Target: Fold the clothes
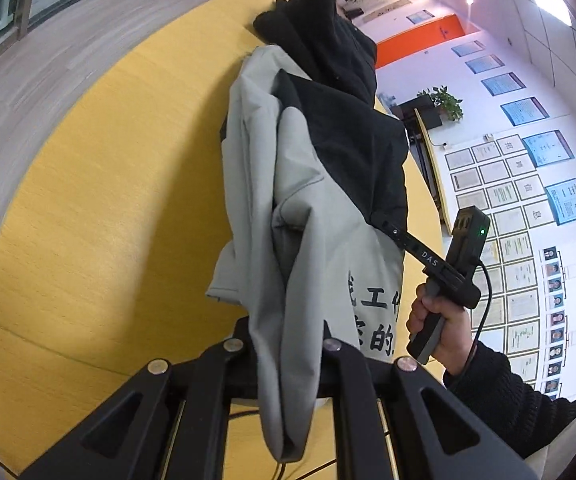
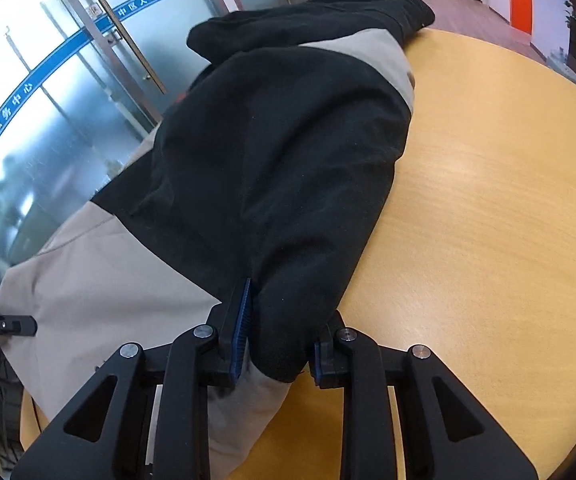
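Both tongs grip the jacket above the table.

Grey-and-black jacket hanging above the yellow table, its grey edge pinched in the left gripper at the bottom. At right, a hand holds the right gripper, clamped on the black part. Framed notices cover the wall.
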### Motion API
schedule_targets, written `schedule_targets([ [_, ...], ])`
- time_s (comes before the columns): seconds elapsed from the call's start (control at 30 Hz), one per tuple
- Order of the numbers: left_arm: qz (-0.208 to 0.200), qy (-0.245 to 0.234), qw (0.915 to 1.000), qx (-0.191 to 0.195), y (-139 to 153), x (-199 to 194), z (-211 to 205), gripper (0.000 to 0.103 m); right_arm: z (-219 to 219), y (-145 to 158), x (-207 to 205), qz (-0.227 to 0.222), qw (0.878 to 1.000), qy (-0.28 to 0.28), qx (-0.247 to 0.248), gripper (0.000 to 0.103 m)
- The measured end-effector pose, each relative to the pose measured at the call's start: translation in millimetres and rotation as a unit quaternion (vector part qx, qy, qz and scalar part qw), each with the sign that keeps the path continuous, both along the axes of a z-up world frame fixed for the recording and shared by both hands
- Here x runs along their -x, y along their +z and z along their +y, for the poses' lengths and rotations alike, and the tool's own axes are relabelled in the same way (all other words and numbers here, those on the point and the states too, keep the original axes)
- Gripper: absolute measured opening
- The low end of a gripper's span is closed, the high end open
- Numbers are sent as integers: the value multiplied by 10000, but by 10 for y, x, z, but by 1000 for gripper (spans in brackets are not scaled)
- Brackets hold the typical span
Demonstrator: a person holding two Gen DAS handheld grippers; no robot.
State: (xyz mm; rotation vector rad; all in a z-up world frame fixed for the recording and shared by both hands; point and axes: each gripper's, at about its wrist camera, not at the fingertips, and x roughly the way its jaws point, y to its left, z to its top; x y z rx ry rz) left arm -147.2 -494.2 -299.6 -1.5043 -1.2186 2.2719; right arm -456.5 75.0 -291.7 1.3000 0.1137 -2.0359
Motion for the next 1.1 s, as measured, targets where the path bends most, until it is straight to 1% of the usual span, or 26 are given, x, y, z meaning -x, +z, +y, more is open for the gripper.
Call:
schedule_targets([
  [0.03, 7, -29, 10000, -29, -51, 133, -45, 8, 3, -4, 21, -36, 10000, -11, -32, 22],
  [0.1, 22, -89, 9999, -74, -93, 244, 90, 8, 27, -10, 84, -126, 9999, -32, -66, 23],
  [0.17, 3, -106, 9999, -11, -131, 201, 28, 9, 22, 20, 55, -181, 9998, -36, -103, 25],
  [0.23, -28, -110, 9999, 94, -168, 98, -111, 13, 17, 105, -34, -122, 9997, 32, -203, 27],
  [0.27, -74, -108, 9997, 195, -178, 67, -156, 16, 21, 156, -84, -62, 9996, 85, -274, 32],
  [0.3, -155, -102, 9992, 353, -176, 60, -173, 22, 26, 207, -135, -2, 9993, 139, -345, 42],
  [0.33, -221, -63, 9985, 506, -144, -16, -208, 26, 31, 258, -185, 59, 9989, 192, -415, 50],
  [0.37, -270, 15, 9975, 652, -75, -175, -263, 26, 36, 310, -235, 119, 9984, 246, -486, 65],
  [0.4, -303, 67, 9957, 873, 6, -270, -257, 27, 41, 361, -286, 179, 9978, 299, -556, 73],
  [0.43, -320, 75, 9917, 1247, 114, -290, -157, 36, 45, 412, -336, 240, 9971, 353, -627, 74],
  [0.47, -308, 63, 9852, 1687, 256, -337, -36, 43, 50, 463, -386, 300, 9963, 406, -697, 74],
  [0.5, -260, 41, 9770, 2115, 422, -412, 80, 55, 55, 514, -437, 360, 9953, 459, -767, 74],
  [0.53, -211, 19, 9670, 2538, 587, -486, 197, 65, 67, 584, -517, 434, 9939, 549, -855, 76],
  [0.57, -176, 8, 9555, 2945, 759, -562, 330, 72, 100, 711, -697, 554, 9906, 757, -1000, 77],
  [0.6, -176, 27, 9450, 3266, 915, -642, 455, 85, 139, 840, -875, 663, 9868, 962, -1121, 78],
  [0.63, -196, 63, 9363, 3505, 1044, -726, 542, 89, 185, 977, -1048, 728, 9840, 1141, -1155, 80],
  [0.67, -221, 95, 9307, 3651, 1150, -808, 610, 89, 207, 1120, -1218, 770, 9824, 1251, -1156, 81],
  [0.7, -249, 122, 9291, 3688, 1229, -888, 654, 90, 256, 1259, -1370, 796, 9812, 1331, -1152, 83],
  [0.73, -278, 150, 9275, 3724, 1308, -967, 698, 91, 393, 1382, -1463, 767, 9819, 1316, -1128, 84],
  [0.77, -334, 178, 9272, 3727, 1369, -1014, 765, 92, 531, 1506, -1556, 738, 9826, 1301, -1104, 87],
  [0.83, -493, 242, 9299, 3638, 1452, -1029, 953, 92, 865, 1717, -1798, 680, 9839, 1231, -1106, 88],
  [0.87, -528, 293, 9317, 3582, 1504, -1042, 1049, 92, 955, 1787, -1896, 630, 9837, 1240, -1143, 88],
  [0.9, -536, 332, 9307, 3602, 1553, -1073, 1119, 92, 1034, 1854, -1982, 601, 9832, 1251, -1185, 88],
  [1.0, -543, 366, 9200, 3864, 1677, -1217, 1226, 96, 1134, 2015, -2096, 690, 9804, 1285, -1327, 88],
  [1.1, -532, 334, 9087, 4127, 1757, -1275, 1354, 97, 1202, 2097, -2154, 683, 9811, 1182, -1374, 88],
])
